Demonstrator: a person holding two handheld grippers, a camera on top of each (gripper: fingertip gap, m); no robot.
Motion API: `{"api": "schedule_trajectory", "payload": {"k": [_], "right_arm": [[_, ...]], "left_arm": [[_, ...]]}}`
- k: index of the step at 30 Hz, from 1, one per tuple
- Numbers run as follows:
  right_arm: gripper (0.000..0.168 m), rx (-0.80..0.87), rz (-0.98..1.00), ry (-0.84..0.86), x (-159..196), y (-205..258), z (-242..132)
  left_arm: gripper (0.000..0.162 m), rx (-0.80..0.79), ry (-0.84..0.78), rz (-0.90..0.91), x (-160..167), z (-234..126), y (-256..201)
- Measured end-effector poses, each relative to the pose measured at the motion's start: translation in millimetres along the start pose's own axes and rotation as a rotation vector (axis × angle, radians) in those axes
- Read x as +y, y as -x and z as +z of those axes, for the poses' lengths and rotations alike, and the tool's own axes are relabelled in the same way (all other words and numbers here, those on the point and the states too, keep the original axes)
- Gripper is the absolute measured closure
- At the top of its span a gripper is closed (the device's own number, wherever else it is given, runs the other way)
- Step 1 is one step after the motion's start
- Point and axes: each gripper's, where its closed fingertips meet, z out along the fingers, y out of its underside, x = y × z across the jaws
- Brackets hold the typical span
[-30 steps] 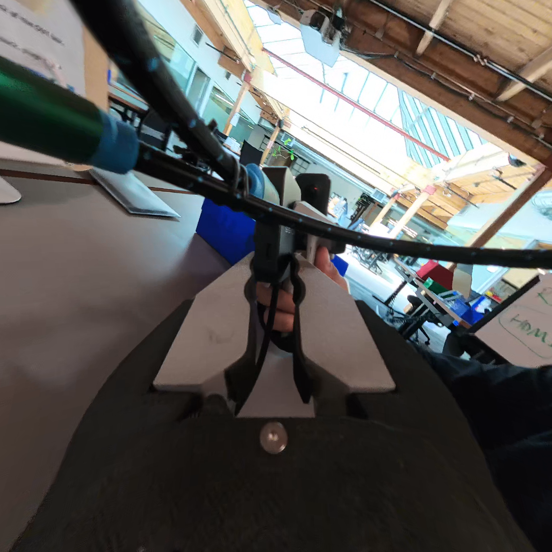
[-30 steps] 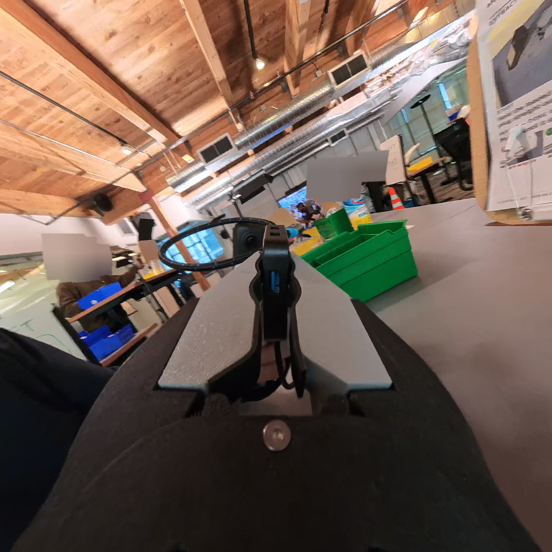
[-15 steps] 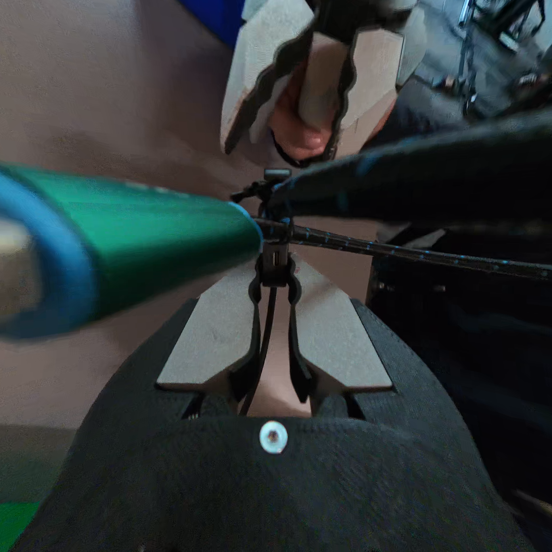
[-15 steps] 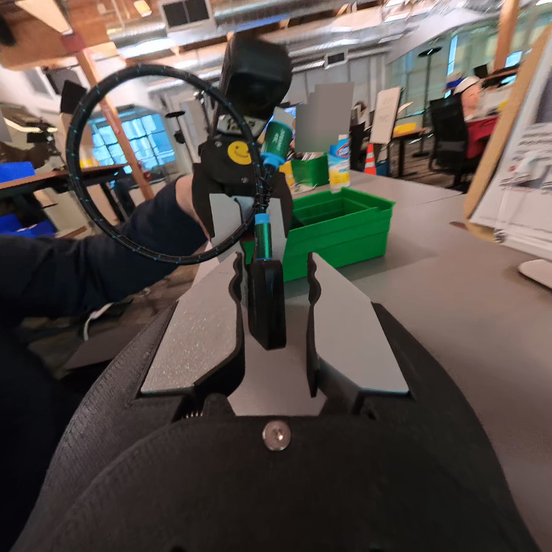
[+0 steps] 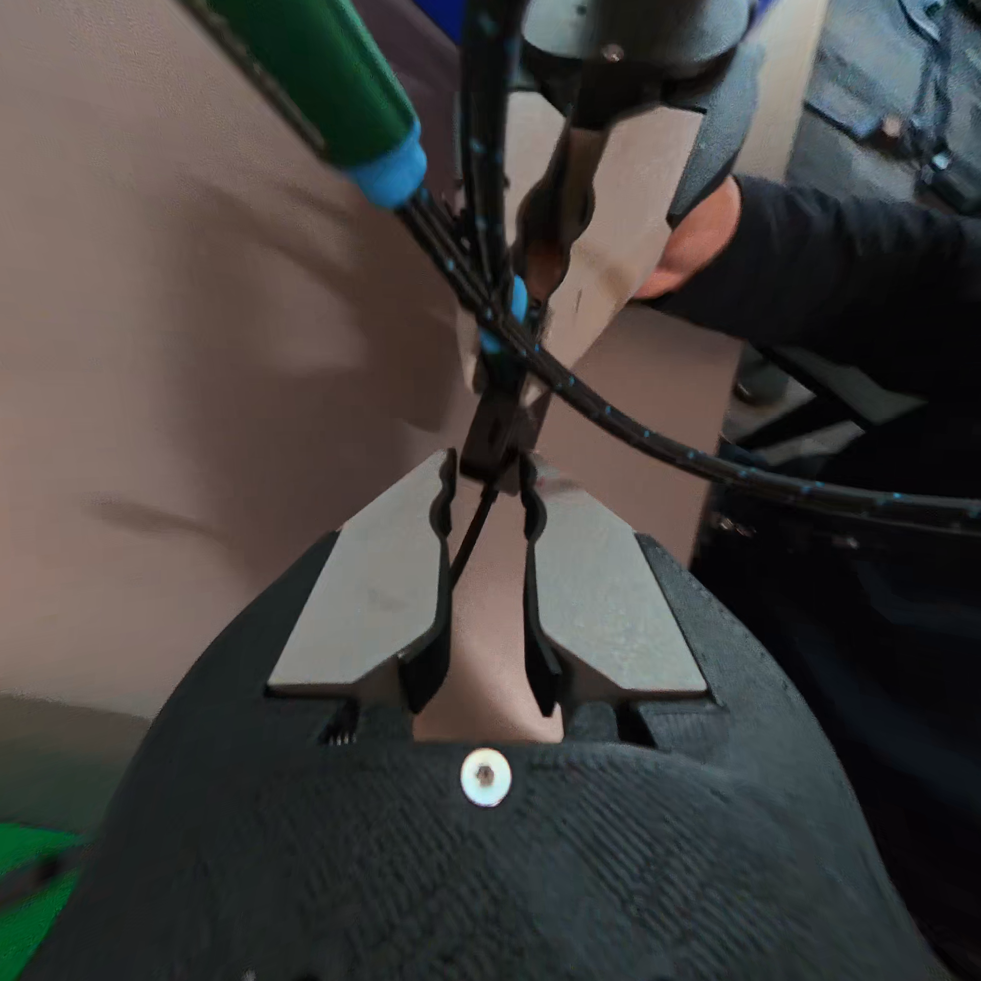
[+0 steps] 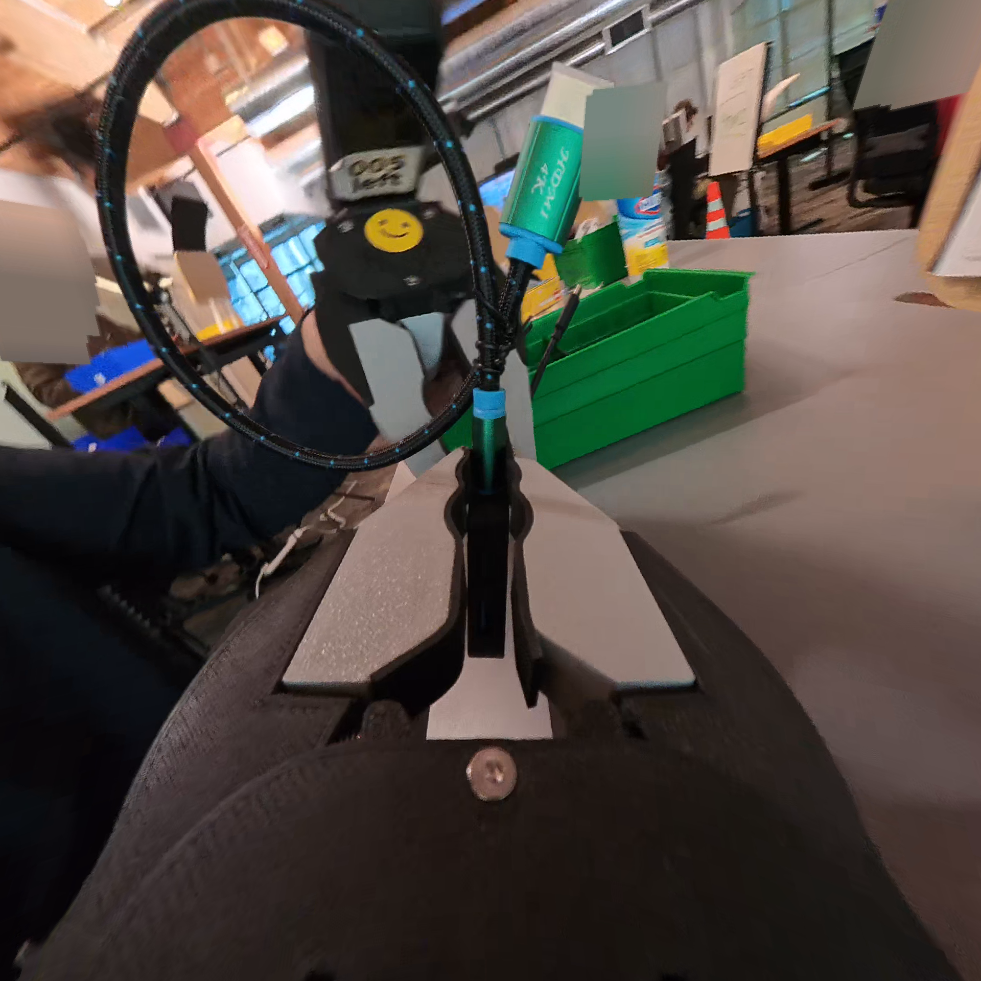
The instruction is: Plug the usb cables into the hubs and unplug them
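A black braided cable (image 6: 318, 461) flecked with blue is coiled in a loop and bound by a black cable tie (image 5: 488, 440). My left gripper (image 5: 488, 467) is shut on the tie head, and the thin tail runs back between its fingers. My right gripper (image 6: 485, 467) is shut on the black cap of one green plug (image 6: 485, 440) of the cable. The other green plug (image 6: 541, 186) with a blue collar sticks up free; it also shows in the left wrist view (image 5: 329, 85). The two grippers meet tip to tip above the table (image 6: 796, 478). The left gripper's fingers (image 6: 390, 371) show beyond the plug.
Stacked green bins (image 6: 637, 361) stand on the table behind the cable. A cleaner bottle (image 6: 639, 233) and an orange cone (image 6: 716, 212) are farther back. A brown board (image 6: 950, 212) stands at the right edge. A person's dark sleeve (image 5: 823, 265) holds the other gripper. The grippers are tip to tip, or close to it.
Both grippers have tilted down from the ceiling toward the table. The right gripper opened around the plug's black cap and has shut on it again. The left gripper kept hold of the tie.
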Motion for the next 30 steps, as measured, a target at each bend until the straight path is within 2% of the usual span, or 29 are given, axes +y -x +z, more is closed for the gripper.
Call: {"api": "schedule_trajectory", "payload": {"k": [2, 4, 6, 9, 12, 15, 18, 20, 22, 23, 25, 30], "right_arm": [[0.161, 0.054, 0.060, -0.047, -4, -15, -6], [0.161, 0.108, 0.116, -0.116, -11, -30, -16], [0.161, 0.147, 0.159, -0.200, -20, -40, -26], [0.161, 0.155, 0.199, -0.332, -34, -45, -41], [0.161, 0.113, 0.217, -0.433, -46, -41, -48], [0.160, 0.037, 0.212, -0.501, -54, -30, -49], [0.160, -0.012, 0.217, -0.504, -54, -23, -45], [0.160, -0.021, 0.220, -0.490, -51, -21, -41], [0.161, -0.049, 0.226, -0.478, -50, -17, -38], [0.161, -0.070, 0.231, -0.473, -49, -14, -36], [0.161, -0.120, 0.240, -0.470, -49, -7, -32], [0.161, -0.107, 0.211, -0.411, -46, -4, -28]], "left_arm": [[0.122, -0.121, -0.075, -0.015, -3, -10, 15], [0.110, -0.225, -0.165, -0.027, -4, -21, 21], [0.108, -0.266, -0.254, -0.052, -2, -23, 18], [0.100, -0.220, -0.283, -0.108, 13, 0, 5], [0.099, -0.168, -0.329, -0.169, 15, 30, -1], [0.100, -0.066, -0.441, -0.238, -2, 49, -6], [0.100, 0.014, -0.613, -0.233, -32, 38, -7], [0.103, 0.040, -0.736, -0.213, -50, 20, -6], [0.113, 0.086, -0.826, -0.192, -62, 4, -9], [0.121, 0.108, -0.860, -0.187, -66, -2, -10], [0.148, 0.139, -0.892, -0.171, -70, -7, -11], [0.151, 0.231, -0.854, -0.162, -64, -7, -12]]}}
